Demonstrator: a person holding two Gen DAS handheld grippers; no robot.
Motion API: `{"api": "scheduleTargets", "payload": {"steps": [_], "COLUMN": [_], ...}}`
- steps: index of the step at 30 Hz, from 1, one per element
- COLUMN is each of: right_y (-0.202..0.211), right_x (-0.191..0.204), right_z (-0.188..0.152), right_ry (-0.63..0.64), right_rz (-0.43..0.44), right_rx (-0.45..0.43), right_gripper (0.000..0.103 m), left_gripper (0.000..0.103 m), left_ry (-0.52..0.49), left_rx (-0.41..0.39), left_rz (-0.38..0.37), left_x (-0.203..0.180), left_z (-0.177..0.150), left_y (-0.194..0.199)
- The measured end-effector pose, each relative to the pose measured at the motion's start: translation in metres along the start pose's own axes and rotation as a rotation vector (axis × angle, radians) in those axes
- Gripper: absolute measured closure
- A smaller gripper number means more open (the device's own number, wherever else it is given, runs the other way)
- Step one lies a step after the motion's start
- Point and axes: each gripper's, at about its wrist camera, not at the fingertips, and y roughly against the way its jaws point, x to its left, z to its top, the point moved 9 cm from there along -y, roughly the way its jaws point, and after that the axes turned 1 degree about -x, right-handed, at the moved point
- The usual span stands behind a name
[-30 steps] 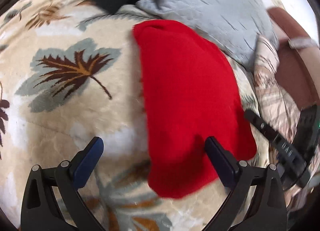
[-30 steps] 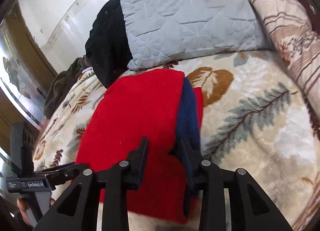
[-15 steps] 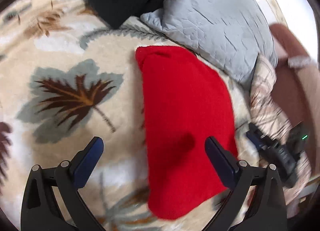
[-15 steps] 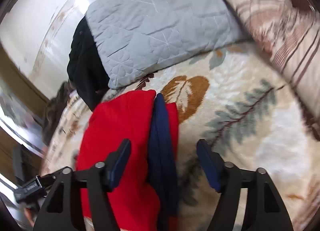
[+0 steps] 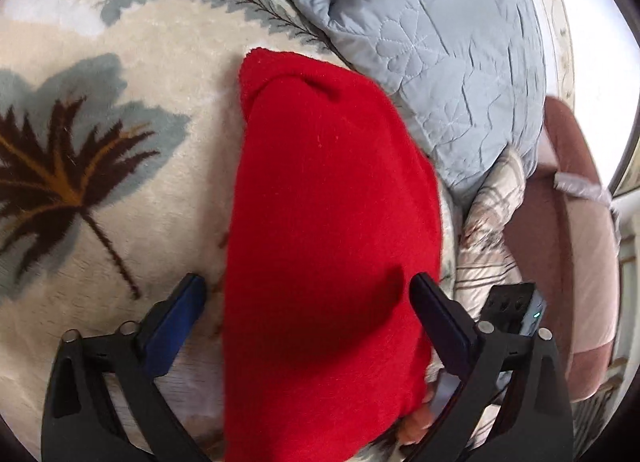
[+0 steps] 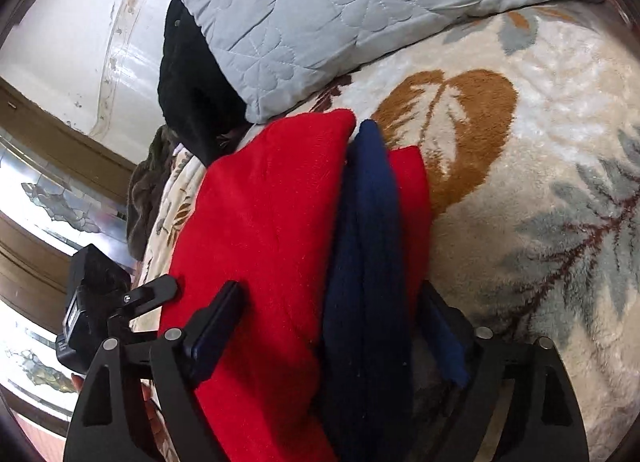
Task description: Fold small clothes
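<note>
Leaf-pattern blanket [image 5: 120,190] on the bed carries the folded red cloth [image 5: 328,222], just beside the grey pillow [image 5: 448,62].
Left gripper [image 5: 308,302] and right gripper [image 6: 332,322] both have jaws spread wide, grasping nothing. A second ago the right jaws were pinched on the cloth; now they are released, so this fold looks finished, with a navy layer [image 6: 368,262] showing inside.

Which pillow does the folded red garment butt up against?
The grey quilted pillow; the red garment touches its lower edge. The striped pillow lies off to the side.
</note>
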Motion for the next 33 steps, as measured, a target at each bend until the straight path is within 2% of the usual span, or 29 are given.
{"api": "scheduleTargets", "payload": {"steps": [1,3,4,6,13,21,27,33], "right_y": [0.000,0.004,0.007,0.015,0.031,0.041,0.042,0.027], "right_x": [0.003,0.006,0.009,0.011,0.030,0.059,0.095,0.122], "right_z": [-0.002,-0.002,-0.003,-0.003,-0.006,-0.035,-0.063,-0.094], "right_ry": [0.028,0.065,0.075,0.061,0.060,0.056,0.078,0.088], "right_rz": [-0.013,-0.024,-0.025,-0.013,-0.030,-0.001,0.021,0.033], "right_rx": [-0.006,-0.022,-0.037,-0.059,-0.100,-0.084,-0.063,-0.017], "right_gripper": [0.041,0.052,0.061,0.066,0.068,0.068,0.068,0.068], "left_gripper": [0.030,0.035,0.040,0.045,0.050,0.050,0.050,0.050], "left_ry": [0.007,-0.002,-0.019,-0.051,-0.103,-0.161,-0.166,-0.145], "left_rx": [0.025,0.011,-0.001,-0.023,-0.068,-0.119,-0.137,-0.155], "left_rz": [-0.001,0.025,0.037,0.056,0.101,0.136,0.144,0.182], "left_x": [-0.001,-0.002,-0.004,-0.009,-0.020,-0.023,-0.005,0.025], "left_z": [-0.002,-0.002,-0.002,-0.004,-0.009,-0.021,-0.036,-0.051], "left_y": [-0.004,-0.004,-0.002,0.003,0.022,0.060,0.099,0.131]}}
